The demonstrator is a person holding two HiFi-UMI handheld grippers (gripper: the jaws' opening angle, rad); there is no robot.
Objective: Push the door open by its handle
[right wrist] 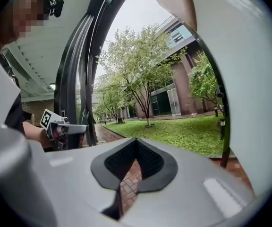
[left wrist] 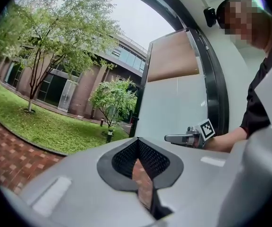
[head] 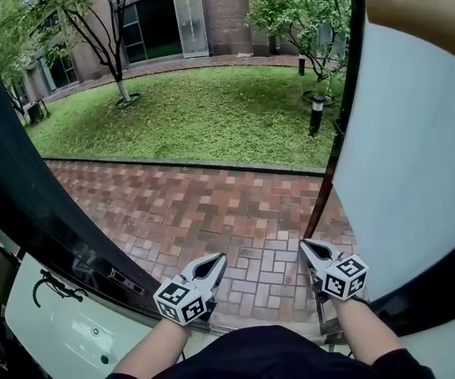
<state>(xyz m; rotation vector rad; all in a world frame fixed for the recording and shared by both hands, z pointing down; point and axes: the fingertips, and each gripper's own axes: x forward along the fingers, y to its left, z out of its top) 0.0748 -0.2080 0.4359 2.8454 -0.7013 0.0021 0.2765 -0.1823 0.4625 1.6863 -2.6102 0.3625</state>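
The white door (head: 417,172) with a black edge (head: 344,109) stands swung outward at the right of the doorway. No handle shows on its visible face. My left gripper (head: 216,260) and right gripper (head: 306,248) hang side by side low over the brick threshold, both shut and holding nothing, neither touching the door. The right gripper is just left of the door's edge. In the left gripper view my own jaws (left wrist: 138,141) meet, with the door (left wrist: 174,108) and the right gripper (left wrist: 174,138) beyond. The right gripper view shows shut jaws (right wrist: 136,141) and the left gripper (right wrist: 79,126).
A black door frame (head: 30,204) curves along the left, with a white panel carrying a black lever-like fitting (head: 54,287) below it. Outside lie a red brick path (head: 212,204), a lawn (head: 196,113) with trees, short bollard lights (head: 317,115) and a brick building (head: 227,6).
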